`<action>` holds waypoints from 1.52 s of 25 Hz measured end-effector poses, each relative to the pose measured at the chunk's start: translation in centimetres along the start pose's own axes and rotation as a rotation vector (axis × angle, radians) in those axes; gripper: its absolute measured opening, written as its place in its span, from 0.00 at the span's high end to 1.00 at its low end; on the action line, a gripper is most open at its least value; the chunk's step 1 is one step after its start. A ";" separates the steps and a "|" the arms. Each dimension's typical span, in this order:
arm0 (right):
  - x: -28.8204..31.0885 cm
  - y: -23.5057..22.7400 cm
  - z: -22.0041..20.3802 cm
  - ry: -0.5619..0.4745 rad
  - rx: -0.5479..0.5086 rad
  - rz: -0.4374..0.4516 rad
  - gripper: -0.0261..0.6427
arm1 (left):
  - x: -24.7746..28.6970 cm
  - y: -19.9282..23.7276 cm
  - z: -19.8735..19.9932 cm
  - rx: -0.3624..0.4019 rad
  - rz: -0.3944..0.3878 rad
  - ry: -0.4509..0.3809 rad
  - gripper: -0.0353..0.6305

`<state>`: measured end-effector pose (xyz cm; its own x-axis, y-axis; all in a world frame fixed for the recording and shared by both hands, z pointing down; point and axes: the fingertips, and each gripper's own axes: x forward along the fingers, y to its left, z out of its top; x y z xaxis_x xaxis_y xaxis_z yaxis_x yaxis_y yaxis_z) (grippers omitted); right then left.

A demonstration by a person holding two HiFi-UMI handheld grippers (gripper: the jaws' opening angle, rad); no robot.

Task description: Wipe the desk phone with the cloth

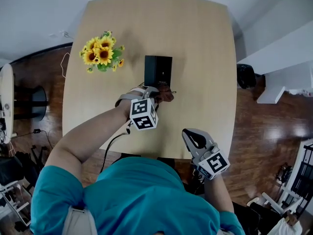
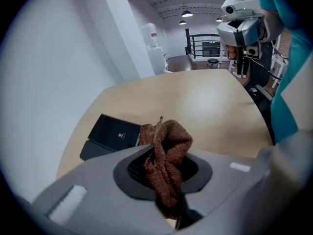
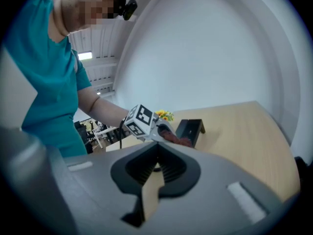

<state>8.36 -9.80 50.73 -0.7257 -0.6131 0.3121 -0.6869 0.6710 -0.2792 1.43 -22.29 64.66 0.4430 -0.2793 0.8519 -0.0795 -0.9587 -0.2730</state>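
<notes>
The black desk phone (image 1: 158, 70) stands near the middle of the wooden table (image 1: 200, 43). My left gripper (image 1: 154, 94) hovers just in front of it, shut on a reddish-brown cloth (image 1: 165, 96). In the left gripper view the cloth (image 2: 165, 155) bunches up out of the jaws, with the phone (image 2: 113, 134) beyond it to the left. My right gripper (image 1: 189, 134) hangs at the table's near edge with its jaws together and nothing in them. In the right gripper view the phone (image 3: 190, 129) and the cloth (image 3: 174, 137) show beside the left gripper's marker cube (image 3: 141, 122).
A bunch of sunflowers (image 1: 102, 53) stands on the table to the left of the phone. A black cable (image 1: 109, 148) drops from the left gripper over the table's front edge. Dark wooden floor surrounds the table, and a white wall runs behind it.
</notes>
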 end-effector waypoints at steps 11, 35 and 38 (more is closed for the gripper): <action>0.3 -0.3 -0.6 0.002 0.025 -0.016 0.96 | 2.1 -1.7 -3.0 -0.040 -0.083 0.034 0.83; -1.1 -6.3 -2.8 0.033 0.121 -0.095 0.96 | 3.4 20.4 3.1 -0.721 -0.697 -0.161 0.83; -1.1 -7.3 -2.4 0.031 0.120 -0.100 0.96 | 4.8 20.1 2.5 -0.778 -0.749 -0.124 0.83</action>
<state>14.28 -12.99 54.58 -0.6529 -0.6603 0.3710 -0.7569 0.5510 -0.3513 4.22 -42.75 62.12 0.6984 0.3557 0.6211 -0.2764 -0.6664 0.6925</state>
